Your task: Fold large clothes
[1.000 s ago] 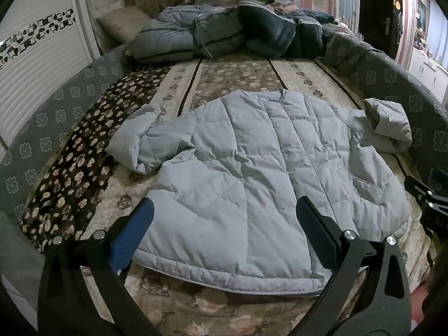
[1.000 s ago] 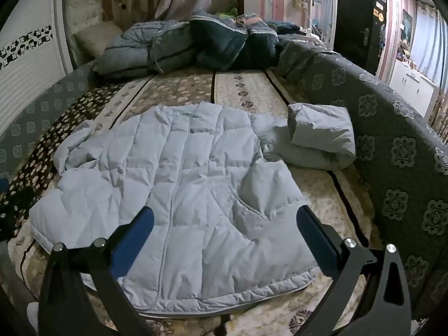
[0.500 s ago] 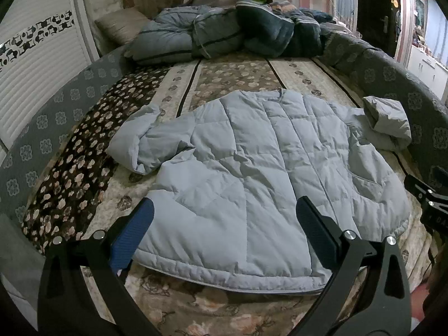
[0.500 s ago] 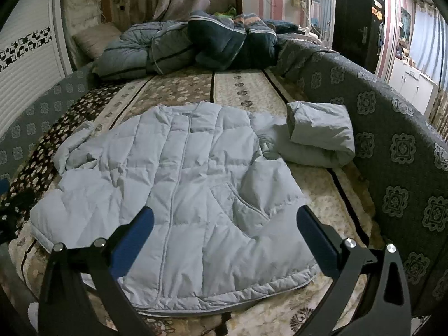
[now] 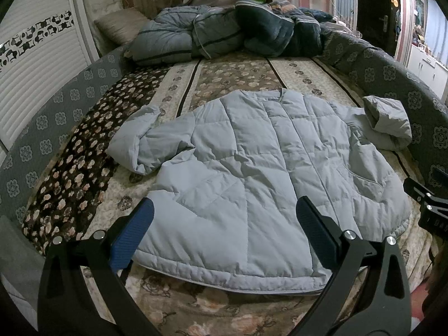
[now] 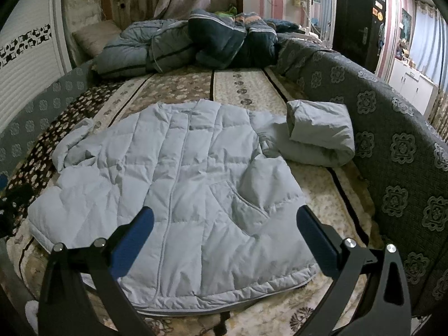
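A light grey quilted puffer jacket lies spread flat, front up, on a floral bedspread; it also shows in the right wrist view. Its left sleeve is crumpled at the left. Its right sleeve is folded back on itself by the bed's right side. My left gripper is open and empty, above the jacket's hem on the left half. My right gripper is open and empty, above the hem on the right half by the pocket. The right gripper's edge shows at the far right of the left wrist view.
A pile of grey and dark blue quilts and a pillow lie at the bed's head. A padded grey patterned rail runs along the right side and another along the left. A white wardrobe stands at the left.
Both views have drifted slightly, so the jacket sits a little lower and nearer in frame. The jacket has not moved and both grippers stay open.
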A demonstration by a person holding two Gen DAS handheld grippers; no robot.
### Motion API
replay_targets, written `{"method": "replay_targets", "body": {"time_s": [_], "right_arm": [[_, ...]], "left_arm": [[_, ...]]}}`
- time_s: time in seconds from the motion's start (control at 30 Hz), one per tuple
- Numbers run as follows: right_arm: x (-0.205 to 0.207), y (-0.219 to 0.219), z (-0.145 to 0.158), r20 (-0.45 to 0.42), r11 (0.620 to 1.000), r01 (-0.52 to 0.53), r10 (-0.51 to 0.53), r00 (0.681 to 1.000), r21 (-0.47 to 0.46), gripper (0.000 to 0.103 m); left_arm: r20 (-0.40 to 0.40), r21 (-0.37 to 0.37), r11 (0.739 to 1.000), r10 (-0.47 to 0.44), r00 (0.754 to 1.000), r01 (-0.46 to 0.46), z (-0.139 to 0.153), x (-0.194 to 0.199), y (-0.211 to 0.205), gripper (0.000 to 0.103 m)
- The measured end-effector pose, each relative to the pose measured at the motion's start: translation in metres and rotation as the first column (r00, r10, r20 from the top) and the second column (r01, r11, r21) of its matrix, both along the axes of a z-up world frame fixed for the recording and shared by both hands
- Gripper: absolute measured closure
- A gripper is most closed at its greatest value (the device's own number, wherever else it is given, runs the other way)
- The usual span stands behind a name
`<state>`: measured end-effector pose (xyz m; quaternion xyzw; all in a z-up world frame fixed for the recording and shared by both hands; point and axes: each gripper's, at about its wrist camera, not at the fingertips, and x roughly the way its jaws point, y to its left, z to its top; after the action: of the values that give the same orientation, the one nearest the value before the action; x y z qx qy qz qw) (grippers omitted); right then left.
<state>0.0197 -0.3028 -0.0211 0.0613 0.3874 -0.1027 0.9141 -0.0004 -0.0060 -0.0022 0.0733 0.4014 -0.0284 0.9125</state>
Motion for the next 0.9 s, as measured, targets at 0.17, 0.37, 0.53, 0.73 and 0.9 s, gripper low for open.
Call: {"method": "replay_targets", "body": {"time_s": [0.17,0.37,0.53,0.73,0.9], "right_arm": [[0.0,0.001,-0.002,-0.001,1.0,-0.001,0.001,1.0,0.005,0.002],[-0.001,0.002,-0.005,0.002,1.0,-0.007,0.007,1.0,-0.001,0.002],[-0.001,0.002,-0.007,-0.001,1.0,-0.004,0.004,1.0,0.004,0.002],[-0.002,0.004,-0.009,0.0,1.0,-0.004,0.004,1.0,0.002,0.002],[-0.002,0.003,-0.009,0.004,1.0,-0.003,0.003,1.0,0.007,0.002]], "left_arm": [[-0.007,-0.002,1.0,-0.003,1.0,0.003,-0.003,0.0,0.001,0.003],[-0.017,-0.007,1.0,-0.002,1.0,0.002,-0.005,0.001,0.001,0.003],[-0.016,-0.011,1.0,-0.001,1.0,0.001,-0.006,0.002,0.002,0.003],[-0.024,-0.013,1.0,-0.007,1.0,0.006,-0.01,0.002,0.0,0.003],[-0.034,-0.03,0.999,-0.013,0.999,0.012,-0.012,0.003,0.0,0.003]]}}
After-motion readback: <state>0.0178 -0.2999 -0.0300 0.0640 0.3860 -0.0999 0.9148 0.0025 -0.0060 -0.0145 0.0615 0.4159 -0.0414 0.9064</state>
